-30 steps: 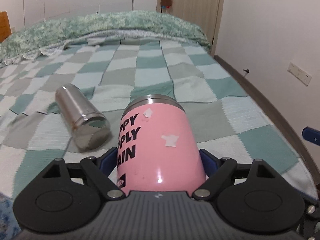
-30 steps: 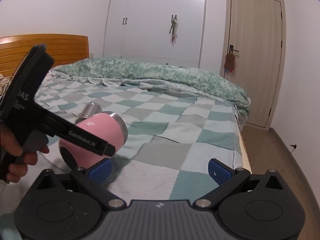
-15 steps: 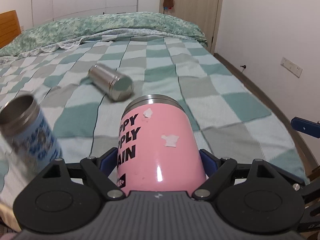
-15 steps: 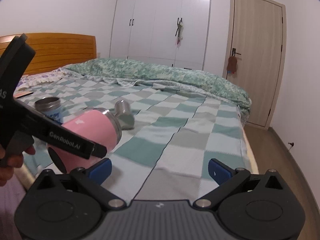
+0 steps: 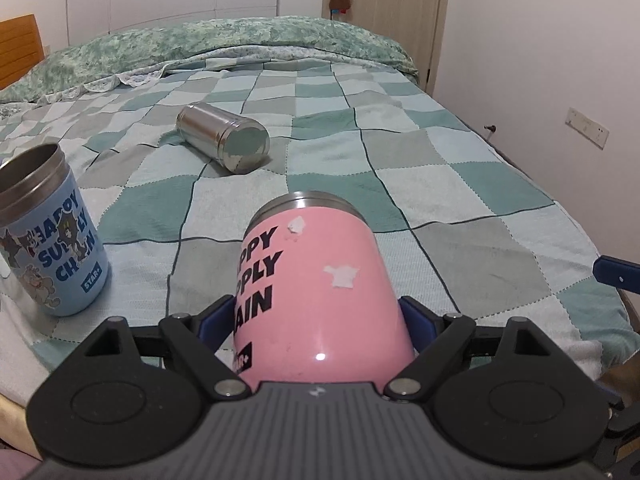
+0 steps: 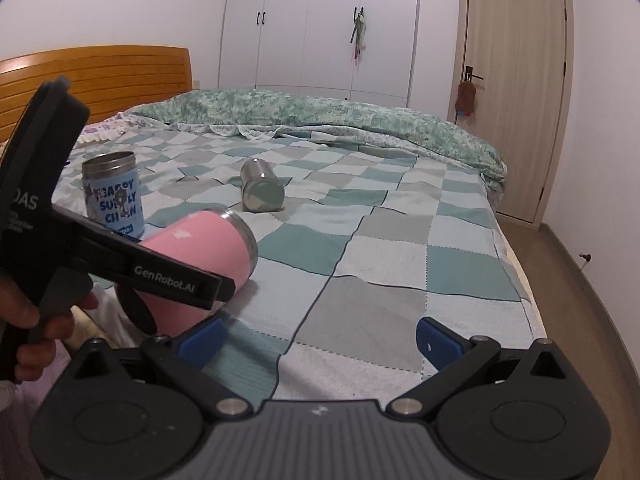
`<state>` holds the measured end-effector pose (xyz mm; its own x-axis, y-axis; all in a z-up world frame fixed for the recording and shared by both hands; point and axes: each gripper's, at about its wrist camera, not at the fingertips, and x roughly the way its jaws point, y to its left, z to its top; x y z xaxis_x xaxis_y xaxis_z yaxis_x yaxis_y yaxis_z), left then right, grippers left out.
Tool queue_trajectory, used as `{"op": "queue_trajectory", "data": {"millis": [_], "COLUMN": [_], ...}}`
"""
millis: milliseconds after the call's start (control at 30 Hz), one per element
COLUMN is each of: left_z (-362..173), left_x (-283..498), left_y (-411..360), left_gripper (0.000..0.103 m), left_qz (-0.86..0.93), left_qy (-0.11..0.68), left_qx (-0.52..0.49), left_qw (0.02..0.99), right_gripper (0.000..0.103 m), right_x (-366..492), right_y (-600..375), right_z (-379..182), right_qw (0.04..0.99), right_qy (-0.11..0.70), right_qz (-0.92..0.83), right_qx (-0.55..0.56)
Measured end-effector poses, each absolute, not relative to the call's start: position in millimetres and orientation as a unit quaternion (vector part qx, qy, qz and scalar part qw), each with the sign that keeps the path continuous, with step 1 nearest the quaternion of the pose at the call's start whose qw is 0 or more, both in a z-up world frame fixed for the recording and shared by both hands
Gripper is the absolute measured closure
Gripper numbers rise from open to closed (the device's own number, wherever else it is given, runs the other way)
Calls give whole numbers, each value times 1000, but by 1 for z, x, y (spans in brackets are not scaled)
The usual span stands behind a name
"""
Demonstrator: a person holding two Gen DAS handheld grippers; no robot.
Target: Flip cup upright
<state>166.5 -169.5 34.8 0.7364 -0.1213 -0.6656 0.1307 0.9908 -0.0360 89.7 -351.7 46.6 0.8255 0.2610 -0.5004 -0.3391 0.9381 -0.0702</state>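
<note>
Checked green bedding (image 5: 400,168) covers the bed where the left gripper (image 5: 320,320) is clamped on the pink cup (image 5: 316,292), held low near the bed's edge and tilted, its steel rim pointing forward; the right gripper (image 6: 320,332) hangs spread and empty. The cup looks mid-turn, so next its base should swing down and settle flat before release. Nearby, the blue cup (image 5: 48,236) stands upright and seems empty, though its depth is shadowed; the steel canister (image 5: 224,140) lies on its side.
</note>
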Motion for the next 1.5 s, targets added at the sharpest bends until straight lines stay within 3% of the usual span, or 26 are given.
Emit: {"op": "queue_trajectory", "data": {"millis": [67, 333, 633, 1267, 1333, 1400, 1500], "left_z": [40, 71, 62, 28, 27, 26, 27], "left_x": [162, 131, 117, 139, 140, 140, 138], "left_y": [-166, -125, -55, 18, 18, 18, 16], "left_gripper": [0, 0, 0, 0, 0, 0, 0], "left_qz": [-73, -95, -130, -151, -156, -160, -164], "left_qy": [349, 289, 275, 299, 301, 302, 301], "left_qx": [9, 13, 37, 36, 34, 37, 37], "left_qw": [934, 953, 952, 941, 940, 939, 939], "right_gripper": [0, 0, 0, 0, 5, 19, 20], "right_x": [88, 76, 86, 222, 231, 235, 229], "right_y": [-349, -331, -283, -203, -204, -206, -210], "right_z": [49, 65, 80, 51, 47, 45, 50], "right_qw": [953, 953, 950, 870, 857, 847, 852], "right_qy": [249, 247, 265, 489, 511, 527, 517], "right_qz": [155, 155, 142, 46, 45, 51, 68], "right_qx": [-79, -83, -84, 34, 44, 53, 55]}}
